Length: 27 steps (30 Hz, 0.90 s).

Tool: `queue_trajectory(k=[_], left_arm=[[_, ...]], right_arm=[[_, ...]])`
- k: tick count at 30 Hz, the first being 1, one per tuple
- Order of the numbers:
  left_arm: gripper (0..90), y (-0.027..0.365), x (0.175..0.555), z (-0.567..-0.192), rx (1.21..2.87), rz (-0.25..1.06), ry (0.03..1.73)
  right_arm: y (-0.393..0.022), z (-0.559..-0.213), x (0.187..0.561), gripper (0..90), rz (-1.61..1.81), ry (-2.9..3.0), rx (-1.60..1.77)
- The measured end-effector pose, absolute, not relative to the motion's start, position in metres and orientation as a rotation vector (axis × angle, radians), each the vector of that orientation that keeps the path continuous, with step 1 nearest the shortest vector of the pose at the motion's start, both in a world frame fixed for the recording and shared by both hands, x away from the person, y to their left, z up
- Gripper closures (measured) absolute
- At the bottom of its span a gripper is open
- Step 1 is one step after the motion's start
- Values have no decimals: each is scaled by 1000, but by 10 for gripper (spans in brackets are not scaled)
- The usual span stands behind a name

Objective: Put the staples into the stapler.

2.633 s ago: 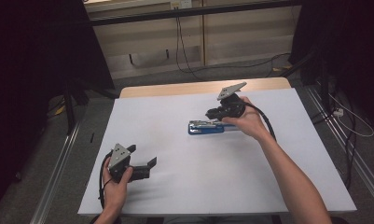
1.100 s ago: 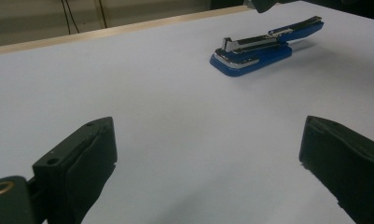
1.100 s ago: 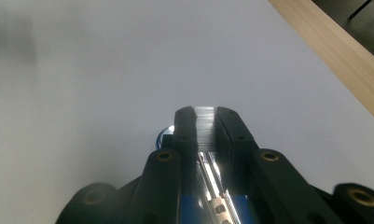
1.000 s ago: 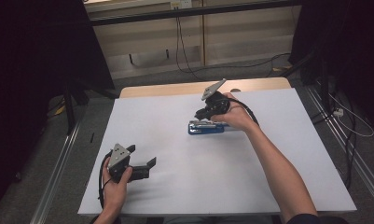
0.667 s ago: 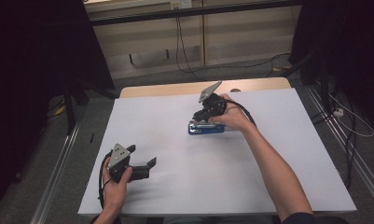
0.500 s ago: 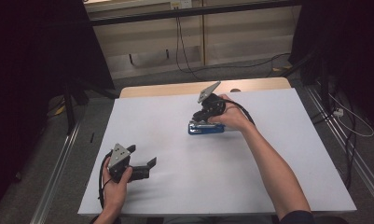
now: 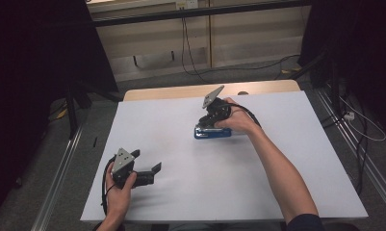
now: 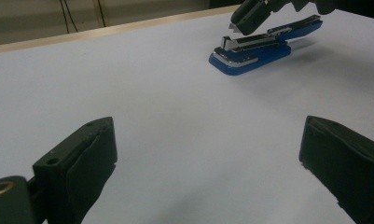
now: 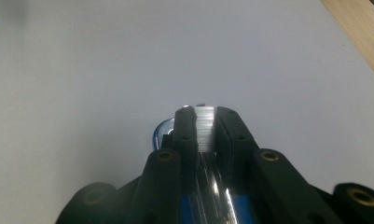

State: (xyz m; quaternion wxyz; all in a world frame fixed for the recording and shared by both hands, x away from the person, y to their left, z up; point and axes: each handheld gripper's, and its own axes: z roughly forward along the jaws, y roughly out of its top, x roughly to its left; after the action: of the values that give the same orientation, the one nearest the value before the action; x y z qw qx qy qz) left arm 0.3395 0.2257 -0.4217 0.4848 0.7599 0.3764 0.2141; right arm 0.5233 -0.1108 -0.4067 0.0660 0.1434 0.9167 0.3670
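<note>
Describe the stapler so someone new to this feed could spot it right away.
Start from the white table and look toward its far edge, a little right of centre. There lies the blue stapler, with a silver metal top arm, and the right gripper is closed on that arm. It is the table's one coloured thing.

No readable text from where I sit.

I find no letters, numbers, brand marks or signs that I can read on the blue stapler point(image 8: 264, 46), on the white table point(image 7: 181, 120), or on the grey plate point(image 7: 122, 159) of the left gripper; any marking there is too small or too blurred for me to make out.
</note>
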Motion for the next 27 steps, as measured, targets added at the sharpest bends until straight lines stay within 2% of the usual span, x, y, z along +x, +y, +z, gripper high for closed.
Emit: queue_trajectory(k=[27], left_arm=[[43, 226, 339, -421, 1849, 525, 913]], right_arm=[[-112, -416, 525, 794, 1067, 2795, 358]])
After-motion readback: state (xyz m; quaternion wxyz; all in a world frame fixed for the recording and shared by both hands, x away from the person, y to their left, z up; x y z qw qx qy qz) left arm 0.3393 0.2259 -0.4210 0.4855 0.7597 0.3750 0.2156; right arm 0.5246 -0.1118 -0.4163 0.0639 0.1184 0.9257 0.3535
